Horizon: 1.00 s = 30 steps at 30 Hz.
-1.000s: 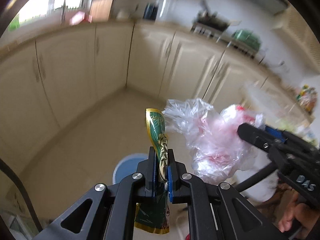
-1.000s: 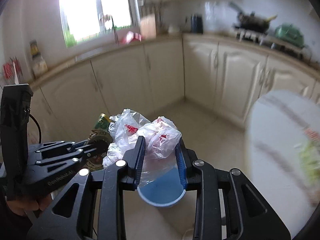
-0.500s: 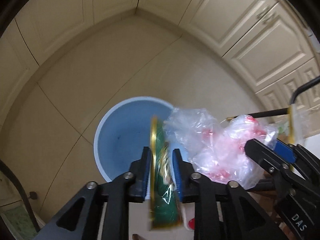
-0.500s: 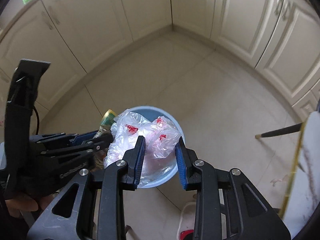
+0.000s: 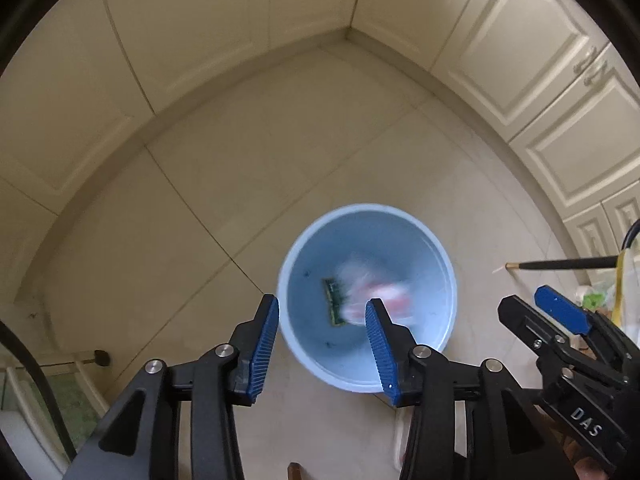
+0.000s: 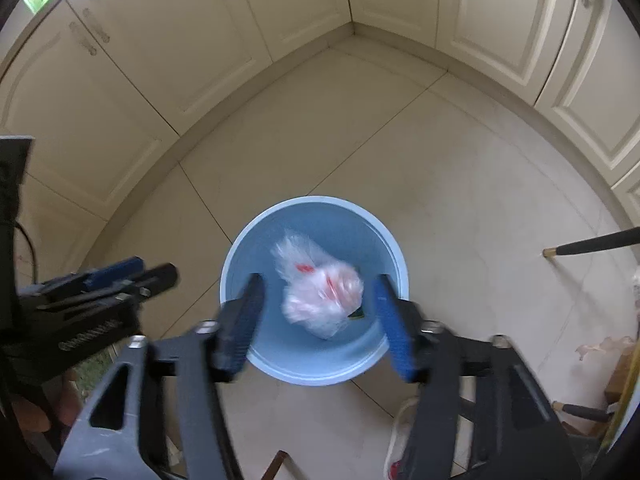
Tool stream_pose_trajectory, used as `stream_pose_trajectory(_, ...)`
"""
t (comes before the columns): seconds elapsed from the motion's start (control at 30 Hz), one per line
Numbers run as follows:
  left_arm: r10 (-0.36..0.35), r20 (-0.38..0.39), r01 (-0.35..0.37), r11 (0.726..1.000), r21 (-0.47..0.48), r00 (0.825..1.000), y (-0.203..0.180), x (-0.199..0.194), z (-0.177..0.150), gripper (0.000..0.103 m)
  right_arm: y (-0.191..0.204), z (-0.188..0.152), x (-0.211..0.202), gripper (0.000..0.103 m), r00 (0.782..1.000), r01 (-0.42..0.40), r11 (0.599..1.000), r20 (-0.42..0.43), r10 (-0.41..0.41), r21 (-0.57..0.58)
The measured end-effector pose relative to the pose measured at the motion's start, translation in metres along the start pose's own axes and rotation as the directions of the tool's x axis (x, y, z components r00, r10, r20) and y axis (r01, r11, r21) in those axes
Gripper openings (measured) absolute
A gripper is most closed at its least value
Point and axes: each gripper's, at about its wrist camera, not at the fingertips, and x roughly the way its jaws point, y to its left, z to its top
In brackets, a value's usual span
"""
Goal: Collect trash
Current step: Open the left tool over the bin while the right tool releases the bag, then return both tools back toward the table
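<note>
Fingers of the left gripper (image 5: 322, 344) point steeply down over the blue bin (image 5: 440, 336), jaws opening, nothing between; green wrapper (image 5: 334, 300) and plastic bag (image 5: 376, 292) inside. Right gripper (image 6: 320, 320) likewise tilts down above the bin (image 6: 316, 372), jaws spreading, the blurred bag (image 6: 320, 292) loose below them.
</note>
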Motion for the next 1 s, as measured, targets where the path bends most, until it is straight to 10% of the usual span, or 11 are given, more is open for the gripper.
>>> stream_pose_trajectory(0.17,0.023,0.138,-0.024,1.000,0.004,0.990,-0.021,-0.074,-0.024,0.044,0.025,-0.006,-0.057,0.071,0.998,0.010,1.000,0.068,-0.009,-0.018)
stream_pose_trajectory(0.3,0.070,0.303,-0.069,0.998,-0.013,0.951,-0.038,-0.157,-0.051,0.054,0.053,-0.017,-0.136,0.080,0.982,0.030,0.998,0.190,-0.019,-0.053)
stream_pose_trajectory(0.4,0.082,0.438,-0.087,0.996,-0.009,0.895,-0.055,-0.225,-0.076,0.062,0.078,-0.029,-0.202,0.098,0.951,0.063,0.993,0.308,-0.030,-0.100)
stream_pose_trajectory(0.7,0.100,0.735,-0.148,0.989,0.000,0.670,-0.169,-0.375,-0.182,0.101,0.100,-0.094,-0.389,0.103,0.777,0.183,0.980,0.622,-0.093,-0.082)
stream_pose_trajectory(1.0,-0.073,0.845,-0.072,0.989,0.131,0.530,-0.264,-0.414,-0.285,0.102,0.090,-0.179,-0.524,0.103,0.603,0.246,0.969,0.777,-0.183,0.037)
